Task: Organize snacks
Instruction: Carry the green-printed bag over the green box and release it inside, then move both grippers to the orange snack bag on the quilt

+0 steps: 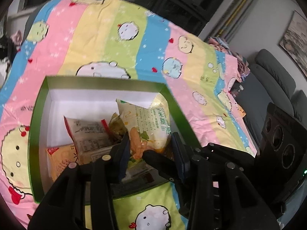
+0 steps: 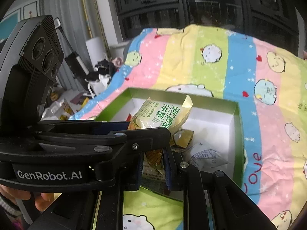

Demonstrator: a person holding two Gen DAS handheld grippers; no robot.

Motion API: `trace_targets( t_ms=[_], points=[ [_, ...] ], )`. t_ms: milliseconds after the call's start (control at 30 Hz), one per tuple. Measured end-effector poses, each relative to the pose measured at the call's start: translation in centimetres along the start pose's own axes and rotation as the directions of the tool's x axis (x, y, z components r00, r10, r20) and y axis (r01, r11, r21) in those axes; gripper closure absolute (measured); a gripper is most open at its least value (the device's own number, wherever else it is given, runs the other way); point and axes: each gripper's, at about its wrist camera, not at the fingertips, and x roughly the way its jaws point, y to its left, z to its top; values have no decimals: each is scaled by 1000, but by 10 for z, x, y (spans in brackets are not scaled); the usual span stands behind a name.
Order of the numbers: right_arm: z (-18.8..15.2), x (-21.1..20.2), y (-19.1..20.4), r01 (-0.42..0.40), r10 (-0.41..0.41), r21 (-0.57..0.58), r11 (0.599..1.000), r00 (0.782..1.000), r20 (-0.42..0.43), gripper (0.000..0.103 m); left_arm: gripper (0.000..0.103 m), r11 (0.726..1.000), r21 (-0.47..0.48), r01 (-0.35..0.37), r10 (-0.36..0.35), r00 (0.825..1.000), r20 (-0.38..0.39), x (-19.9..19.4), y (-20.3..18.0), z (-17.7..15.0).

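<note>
Bed with pastel striped cartoon quilt [image 1: 119,44] carrying green-rimmed white cardboard box [image 1: 34,126] of snacks: left gripper [image 1: 151,149], fingers apart, straddles upright pale-yellow paste sachet [image 1: 145,118] inside; right gripper [image 2: 153,164] fingers clamped on amber foil packet [image 2: 154,157] at near edge.

Green-walled box [image 1: 36,134] with white inside, open, flat on bed. Pale yellow-green packet [image 1: 145,122] with green Chinese print, tilted up against right wall, atop other snacks. White packet [image 1: 90,134] with red edge, leaning beside it. Orange packet [image 1: 61,159] flat at near-left. Small gold-brown packet [image 2: 154,158] upright near front wall.
</note>
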Motion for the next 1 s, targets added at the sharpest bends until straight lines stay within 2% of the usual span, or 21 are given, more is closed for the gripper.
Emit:
trace_targets(
  t_ms=[233, 267, 300, 367, 500, 600, 733, 800, 1000],
  points=[
    [-2, 14, 1, 10, -10, 5, 1000, 999, -45, 79, 41, 997, -73, -33, 31, 999, -21, 10, 17, -3],
    [-2, 13, 1, 18, -18, 7, 1000, 999, -42, 75, 40, 996, -75, -39, 38, 999, -17, 7, 18, -4],
    [-2, 11, 0, 25, -25, 10, 1000, 999, -36, 67, 35, 996, -75, -45, 44, 999, -15, 7, 18, -3],
    [-2, 5, -3, 32, -31, 31, 999, 999, -22, 57, 27, 995, -77, -63, 63, 998, -8, 2, 18, -3],
    [-5, -12, -7, 32, -32, 64, 997, 999, 1, 53, 23, 992, -73, -100, 102, 995, 18, -16, 20, -6],
    [-11, -27, -8, 21, -22, 87, 996, 1000, 18, 43, 12, 989, -66, -131, 134, 990, 41, -34, 20, -12],
    [-24, -45, -7, 1, -4, 121, 993, 1000, 26, 35, 3, 989, -74, -132, 137, 988, 70, -61, 24, -25],
    [-31, -51, -7, -10, 7, 143, 990, 1000, 23, 30, 1, 987, -86, -135, 143, 986, 85, -76, 28, -32],
    [-52, -67, -2, -49, 47, 198, 979, 999, 14, 27, 1, 980, -122, -158, 173, 977, 124, -119, 41, -56]
  ],
)
